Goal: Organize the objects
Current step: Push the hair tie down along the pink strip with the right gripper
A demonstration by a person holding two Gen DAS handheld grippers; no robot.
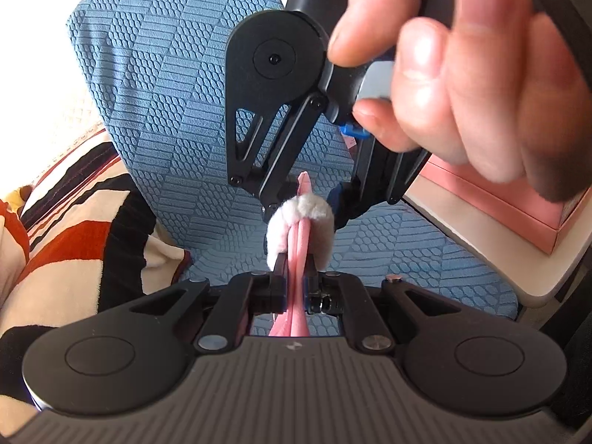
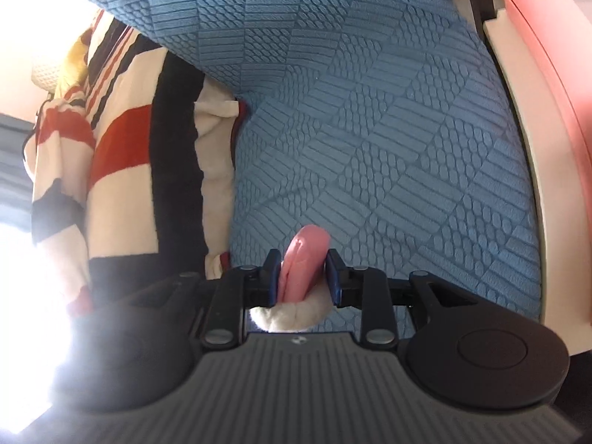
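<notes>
In your left wrist view, your left gripper (image 1: 295, 270) is closed on a pink fabric item (image 1: 299, 259), its fingers (image 1: 278, 277) pinching the pink cloth flat between them. A white fluffy cuff (image 1: 301, 218) wraps around the pink cloth just beyond your fingertips. The item hangs above the blue textured cushion (image 1: 166, 92), over the middle of its seat. Your right gripper (image 1: 307, 199) comes in from the top of the frame, carried by your right hand (image 1: 466, 70), and its tips meet the far end of the same item at the fluffy cuff. A striped blanket (image 1: 74, 222) in red, black and cream lies against the cushion's left edge. Past the cushion's right edge sits a pink box (image 1: 510, 199) on a cream ledge (image 1: 481, 244).

In your right wrist view, your right gripper (image 2: 302, 277) clamps a rolled fold of the pink fabric item (image 2: 301, 270), with the blue pads (image 2: 335, 277) pressing on either side of it. The white fluffy cuff (image 2: 292, 316) shows just beneath the fingers, near the gripper body. The item is held above the blue textured cushion (image 2: 388, 129), near its front edge. The striped blanket (image 2: 122, 148) is bunched along the cushion's left edge, and the cream ledge (image 2: 525, 148) curves along its right edge. Strong glare washes out the lower left of this view.
</notes>
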